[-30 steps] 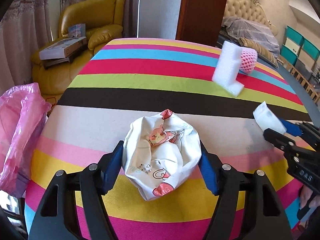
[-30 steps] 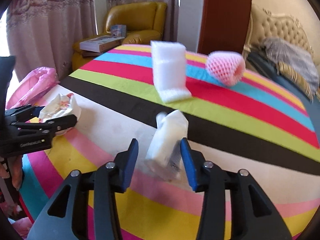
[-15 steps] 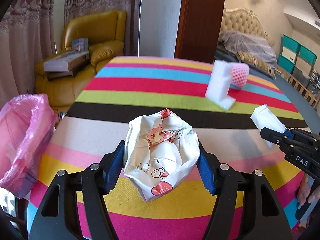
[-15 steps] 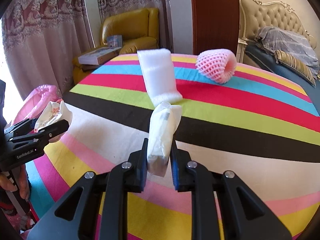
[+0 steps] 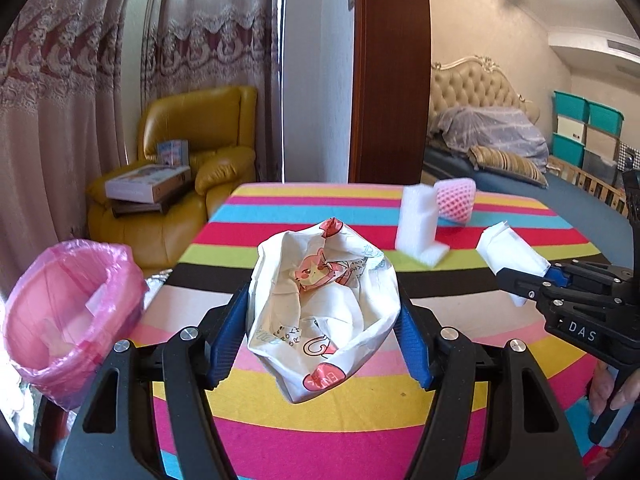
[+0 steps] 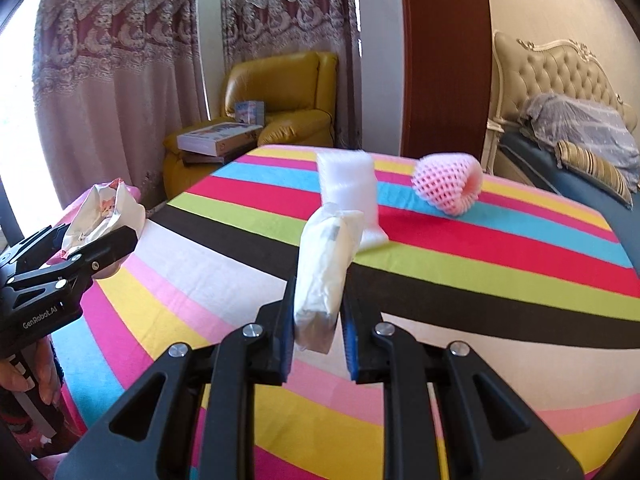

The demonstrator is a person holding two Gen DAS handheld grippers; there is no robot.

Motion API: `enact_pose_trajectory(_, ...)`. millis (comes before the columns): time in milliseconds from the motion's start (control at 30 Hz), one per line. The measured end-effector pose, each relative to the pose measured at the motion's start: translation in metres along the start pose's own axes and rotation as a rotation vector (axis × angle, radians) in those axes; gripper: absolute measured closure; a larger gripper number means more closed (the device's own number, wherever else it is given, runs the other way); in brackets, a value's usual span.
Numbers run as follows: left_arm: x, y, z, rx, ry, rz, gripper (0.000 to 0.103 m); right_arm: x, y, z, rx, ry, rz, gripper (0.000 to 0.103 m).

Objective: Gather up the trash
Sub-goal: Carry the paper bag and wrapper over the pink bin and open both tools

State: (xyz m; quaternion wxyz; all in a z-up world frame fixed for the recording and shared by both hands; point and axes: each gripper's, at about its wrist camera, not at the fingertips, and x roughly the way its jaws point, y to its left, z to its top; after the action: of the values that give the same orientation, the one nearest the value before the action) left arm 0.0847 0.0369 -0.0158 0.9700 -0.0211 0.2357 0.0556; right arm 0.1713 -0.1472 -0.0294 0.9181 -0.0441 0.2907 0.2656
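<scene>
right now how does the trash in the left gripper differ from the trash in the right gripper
The crumpled wrapper in the left gripper is wide and printed with pink cartoons; the white packet in the right gripper is narrow and plain. The wrapper gapes open, holding the jaws well apart; the packet is a flat sealed pouch, pinched nearly shut at its lower end. Both are clamped and held clear of the striped table.

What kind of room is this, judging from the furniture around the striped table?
Most likely a bedroom in a home, with a sitting corner: a bed with a tufted headboard, a yellow leather armchair, and lace-trimmed curtains at the window.
</scene>
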Motion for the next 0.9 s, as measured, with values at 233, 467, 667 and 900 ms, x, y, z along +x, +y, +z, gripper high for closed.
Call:
enact_pose_trajectory(233, -0.020, 0.009, 0.001, -0.002, -0.064, 0.012, 0.040, -0.013, 0.017, 0.003, -0.043, -0.030, 0.028, 0.083)
enact_pose_trajectory(467, -0.048, 0.026, 0.000, -0.016, -0.124, 0.041, 0.040, -0.023, 0.040, 0.009, -0.099, -0.048, 0.072, 0.083)
enact_pose_trajectory(667, -0.066, 0.046, -0.002, -0.030, -0.158, 0.089, 0.040, -0.024, 0.075, 0.017, -0.173, -0.047, 0.129, 0.083)
enact_pose_trajectory(900, -0.083, 0.090, -0.003, -0.079, -0.172, 0.175, 0.040, -0.017, 0.130, 0.034, -0.286, -0.047, 0.224, 0.083)
